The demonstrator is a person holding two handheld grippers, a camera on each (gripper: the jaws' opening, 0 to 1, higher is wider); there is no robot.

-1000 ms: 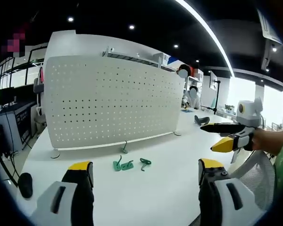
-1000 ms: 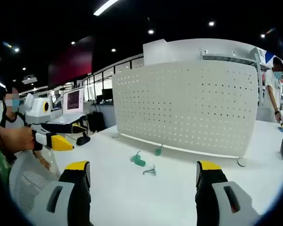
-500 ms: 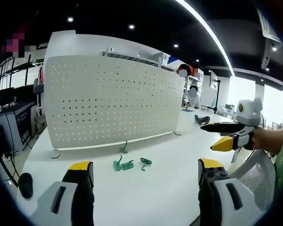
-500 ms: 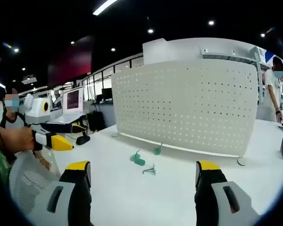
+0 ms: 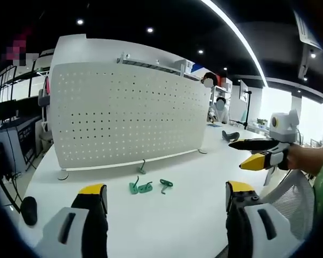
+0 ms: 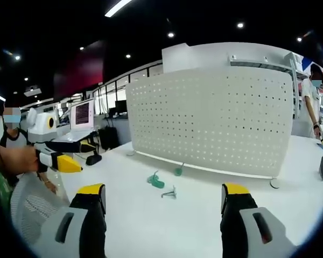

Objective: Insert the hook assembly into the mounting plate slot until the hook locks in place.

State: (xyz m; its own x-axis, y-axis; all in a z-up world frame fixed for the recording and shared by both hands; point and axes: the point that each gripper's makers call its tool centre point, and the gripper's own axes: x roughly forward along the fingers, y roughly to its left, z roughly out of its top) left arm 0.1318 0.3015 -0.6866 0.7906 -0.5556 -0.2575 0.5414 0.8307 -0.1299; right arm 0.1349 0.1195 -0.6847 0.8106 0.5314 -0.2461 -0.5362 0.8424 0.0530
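Both grippers (image 5: 167, 196) (image 6: 164, 196) gape empty; hooks (image 5: 145, 187) look small, perhaps four.

White pegboard (image 5: 126, 115) dotted with rows of small holes, green hooks (image 5: 141, 187) on a white table (image 5: 167, 220), yellow-tipped black gripper fingers (image 5: 91, 189)

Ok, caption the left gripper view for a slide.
Open left claw faces green hooks on the white table, before the pegboard.

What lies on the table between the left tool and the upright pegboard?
In the left gripper view, green hooks lie on the white table between the open left tool and the pegboard; one more hook rests at its base.
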